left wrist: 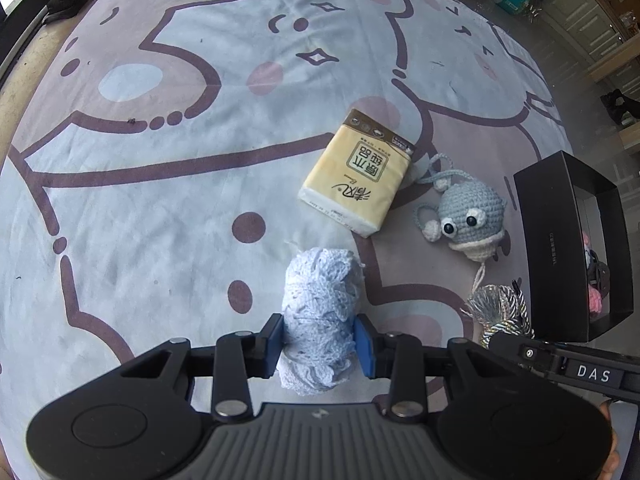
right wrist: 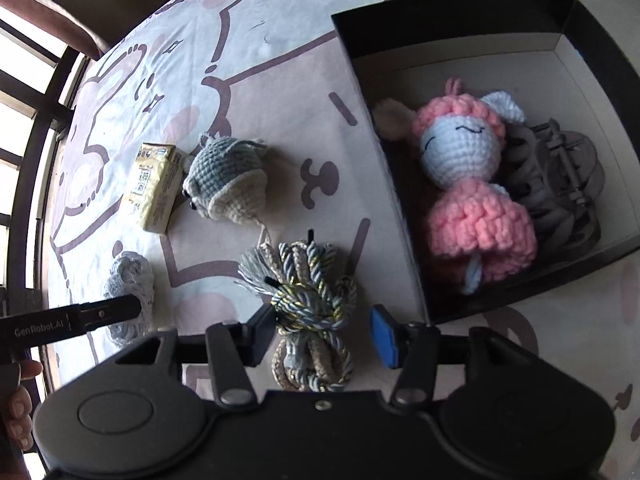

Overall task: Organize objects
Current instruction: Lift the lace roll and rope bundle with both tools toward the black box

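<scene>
Tongs, two: left tongs [left wrist: 320,340] clamp one pale blue lace roll [left wrist: 320,304] on the cartoon-print cloth [left wrist: 160,200]; right tongs [right wrist: 320,336] stand open astride one braided cord bundle [right wrist: 312,292]. Loose nearby: one tissue pack [left wrist: 356,172], one grey crochet toy [left wrist: 472,216]. One black box [right wrist: 452,12] holds one pink crochet doll [right wrist: 472,184].

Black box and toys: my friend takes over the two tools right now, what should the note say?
Left tool: shut on the pale blue lace roll.
Right tool: open around the twisted cord bundle, right pad clear of it.
Done: pink crochet doll and dark hair clip lie in the black box.
Left: lace roll, cord bundle, tissue pack and grey crochet toy, all on the cloth beside the box.
</scene>
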